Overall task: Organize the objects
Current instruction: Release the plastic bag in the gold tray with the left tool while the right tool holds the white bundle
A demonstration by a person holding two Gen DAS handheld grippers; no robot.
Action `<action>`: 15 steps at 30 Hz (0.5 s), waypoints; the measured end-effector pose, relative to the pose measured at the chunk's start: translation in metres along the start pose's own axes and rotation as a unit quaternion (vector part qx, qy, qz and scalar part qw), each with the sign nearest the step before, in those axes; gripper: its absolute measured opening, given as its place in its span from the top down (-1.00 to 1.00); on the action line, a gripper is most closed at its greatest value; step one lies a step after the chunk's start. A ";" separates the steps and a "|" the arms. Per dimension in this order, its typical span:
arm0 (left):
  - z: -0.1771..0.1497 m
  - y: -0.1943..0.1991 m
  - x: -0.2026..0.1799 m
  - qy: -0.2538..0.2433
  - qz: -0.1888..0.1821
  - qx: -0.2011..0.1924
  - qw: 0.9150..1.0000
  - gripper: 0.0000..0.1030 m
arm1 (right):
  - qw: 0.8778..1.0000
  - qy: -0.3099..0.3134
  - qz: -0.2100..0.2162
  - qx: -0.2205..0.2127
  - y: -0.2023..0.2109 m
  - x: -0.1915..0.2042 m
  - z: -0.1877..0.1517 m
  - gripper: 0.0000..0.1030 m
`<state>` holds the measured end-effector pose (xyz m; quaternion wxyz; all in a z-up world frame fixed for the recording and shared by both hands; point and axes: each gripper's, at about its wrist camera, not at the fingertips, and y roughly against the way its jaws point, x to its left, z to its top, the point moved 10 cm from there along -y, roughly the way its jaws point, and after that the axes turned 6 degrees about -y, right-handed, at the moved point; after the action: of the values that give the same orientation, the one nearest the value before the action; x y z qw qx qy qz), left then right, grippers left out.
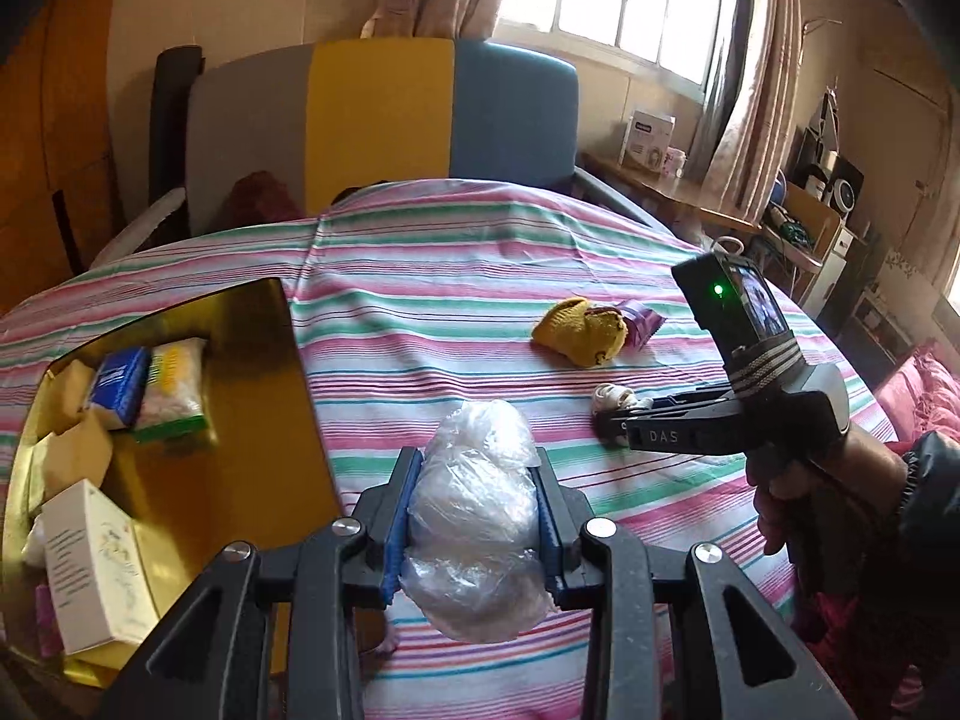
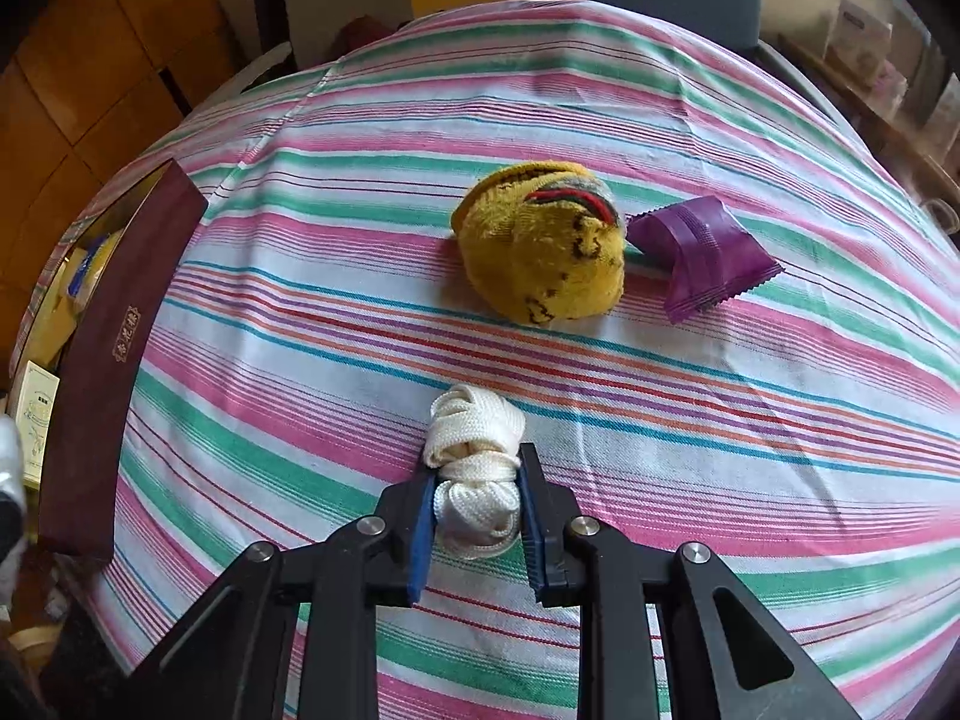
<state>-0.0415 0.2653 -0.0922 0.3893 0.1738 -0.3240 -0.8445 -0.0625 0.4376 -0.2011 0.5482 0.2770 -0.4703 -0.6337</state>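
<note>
I had several packets in the box (image 1: 252, 312) already; my left hand-held gripper (image 1: 477, 534) clamped the plastic bag (image 1: 474, 516), my right hand-held gripper (image 2: 477, 516) the rope bundle (image 2: 474, 456); yellow sock (image 2: 540, 246) and purple sachet (image 2: 702, 252) remained.

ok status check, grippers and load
Left gripper shut on plastic bag. Right gripper shut on rope. Box open; nothing blocking.

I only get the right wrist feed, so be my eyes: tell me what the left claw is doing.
Observer: The left claw is shut on a crumpled clear bag.
Operator: Report where it is.
Observer: Over the striped cloth, just right of the open box.
Operator: Check the box for room.
Observer: Bare gold floor shows beside the packs.
</note>
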 end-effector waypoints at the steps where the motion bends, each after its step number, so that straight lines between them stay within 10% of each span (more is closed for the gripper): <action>1: 0.000 0.002 0.002 0.002 0.002 -0.001 1.000 0.34 | 1.000 0.000 0.000 -0.001 0.000 0.000 0.000 0.54; 15: -0.010 0.017 0.049 0.046 0.016 0.001 0.999 0.34 | 0.999 0.030 -0.027 -0.014 0.005 -0.001 -0.003 0.53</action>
<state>-0.0583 0.2152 -0.0901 0.4168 0.2076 -0.3098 -0.8290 -0.0573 0.4380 -0.1979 0.5483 0.3011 -0.4372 -0.6462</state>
